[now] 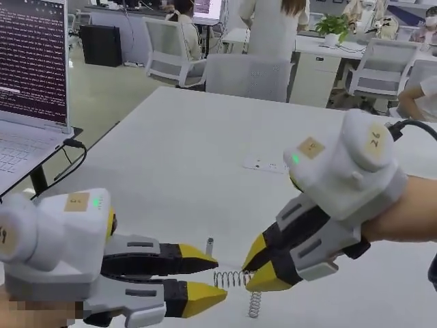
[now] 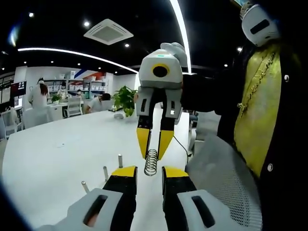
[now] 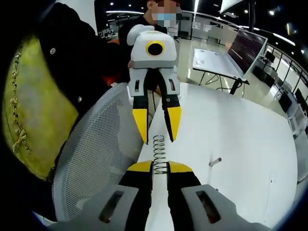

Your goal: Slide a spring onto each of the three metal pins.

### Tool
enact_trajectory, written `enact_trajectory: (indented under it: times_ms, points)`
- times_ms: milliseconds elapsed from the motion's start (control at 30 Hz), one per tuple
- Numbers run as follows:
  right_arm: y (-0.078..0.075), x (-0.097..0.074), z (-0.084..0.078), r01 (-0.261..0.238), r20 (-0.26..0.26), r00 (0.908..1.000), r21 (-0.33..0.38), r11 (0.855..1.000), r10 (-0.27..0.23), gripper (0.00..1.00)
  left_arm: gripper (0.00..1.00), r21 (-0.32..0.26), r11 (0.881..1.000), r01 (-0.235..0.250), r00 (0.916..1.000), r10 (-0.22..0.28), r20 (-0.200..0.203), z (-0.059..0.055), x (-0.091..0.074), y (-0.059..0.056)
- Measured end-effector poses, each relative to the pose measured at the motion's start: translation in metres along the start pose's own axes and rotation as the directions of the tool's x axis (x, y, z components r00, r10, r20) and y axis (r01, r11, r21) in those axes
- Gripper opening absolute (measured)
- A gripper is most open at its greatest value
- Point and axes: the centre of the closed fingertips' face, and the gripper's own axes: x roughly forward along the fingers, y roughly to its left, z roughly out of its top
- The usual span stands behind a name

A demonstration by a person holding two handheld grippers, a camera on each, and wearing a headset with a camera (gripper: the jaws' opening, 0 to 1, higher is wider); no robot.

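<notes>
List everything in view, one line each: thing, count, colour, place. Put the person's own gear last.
table: one, white, under the work
metal pins: three, silver, upright in a row on the table, all bare
held spring: one, silver, in the right tongs
loose spring: one, silver, on the table just below the held one
socket plate: one, white, flat on the table farther back
laptop: one, silver, open on a stand left of the table
office chairs: several, white and grey, beyond the table
potted plant: one, green, on a far desk
people: several, at the far desks
left tongs: one, grey with yellow tips, open, facing the held spring
right tongs: one, same colours, shut on the held spring
</notes>
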Motion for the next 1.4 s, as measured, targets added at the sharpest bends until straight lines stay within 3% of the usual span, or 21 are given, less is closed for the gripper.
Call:
enact_trajectory:
  times_ms: [300, 733, 1167, 1400]
  points:
    - [0.002, 0.000, 0.004, -0.006, 0.017, 0.9998, -0.006, 1.000, 0.006, 0.08, 0.06, 0.005, 1.000, 0.009, 0.9997, -0.009, 0.021, 0.003, -0.001, -0.001]
    - [0.002, -0.002, 0.006, 0.003, 0.031, 0.9995, -0.013, 1.000, -0.002, 0.08, 0.03, -0.001, 1.000, 0.021, 0.9993, -0.021, 0.030, 0.005, 0.000, -0.004]
    - [0.006, -0.005, 0.010, 0.003, 0.065, 0.9979, -0.008, 1.000, -0.003, 0.08, 0.02, -0.043, 0.997, 0.062, 0.9968, -0.060, 0.053, 0.007, -0.004, -0.005]
    - [0.009, -0.008, 0.016, 0.010, 0.113, 0.9936, 0.002, 1.000, -0.010, 0.09, 0.02, -0.082, 0.993, 0.089, 0.9934, -0.083, 0.080, 0.011, -0.008, -0.007]
